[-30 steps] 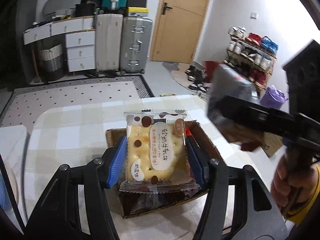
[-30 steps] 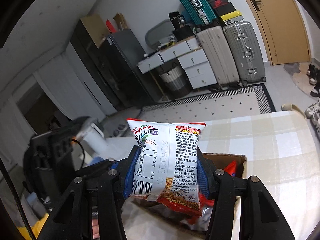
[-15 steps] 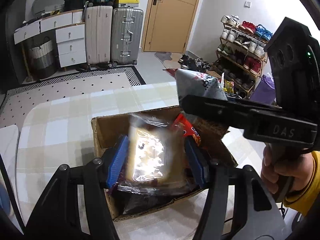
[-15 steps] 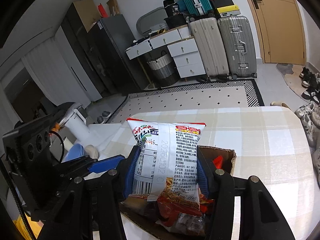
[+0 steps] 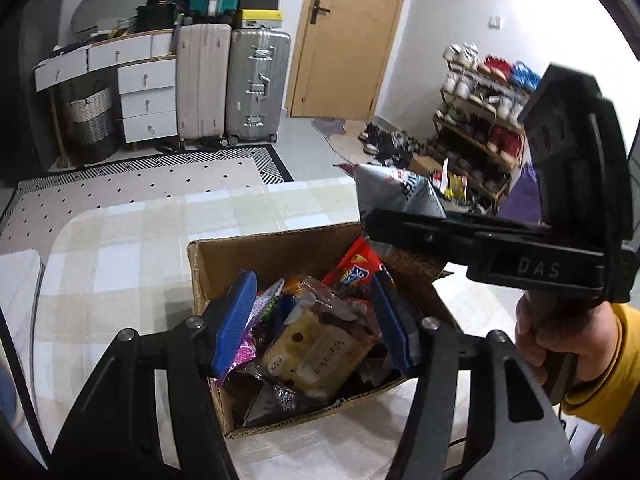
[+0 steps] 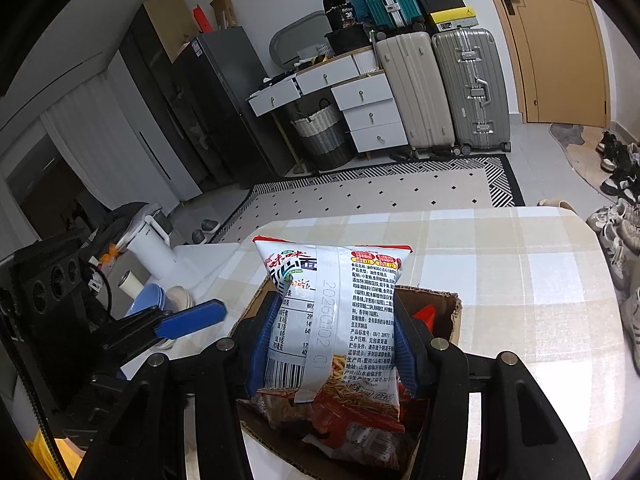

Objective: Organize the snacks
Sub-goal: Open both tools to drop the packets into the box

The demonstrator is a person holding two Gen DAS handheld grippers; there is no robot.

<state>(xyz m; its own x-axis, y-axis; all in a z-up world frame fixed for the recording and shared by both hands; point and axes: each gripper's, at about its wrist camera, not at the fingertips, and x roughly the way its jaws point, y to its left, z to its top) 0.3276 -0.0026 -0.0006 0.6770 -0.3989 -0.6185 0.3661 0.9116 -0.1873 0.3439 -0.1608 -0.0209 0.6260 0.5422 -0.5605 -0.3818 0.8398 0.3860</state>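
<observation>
A cardboard box [image 5: 256, 254] sits on the checked table and holds several snack packs. My left gripper [image 5: 312, 320] is open above the box. The yellow cracker pack [image 5: 316, 354] lies loose on top of the snacks below it. My right gripper [image 6: 330, 340] is shut on a white and red noodle snack bag [image 6: 336, 308] and holds it upright over the box [image 6: 448, 300]. In the left wrist view that bag [image 5: 394, 194] shows above the box's far right corner.
The checked table [image 6: 500, 256] stretches beyond the box. A white kettle [image 6: 150, 246] and blue bowls [image 6: 146, 304] stand on a side surface at left. Suitcases [image 5: 232, 84], drawers and a shoe rack [image 5: 480, 120] line the room.
My left gripper opened and the cracker pack dropped into the box. My right gripper with the noodle bag moved closer over the box.
</observation>
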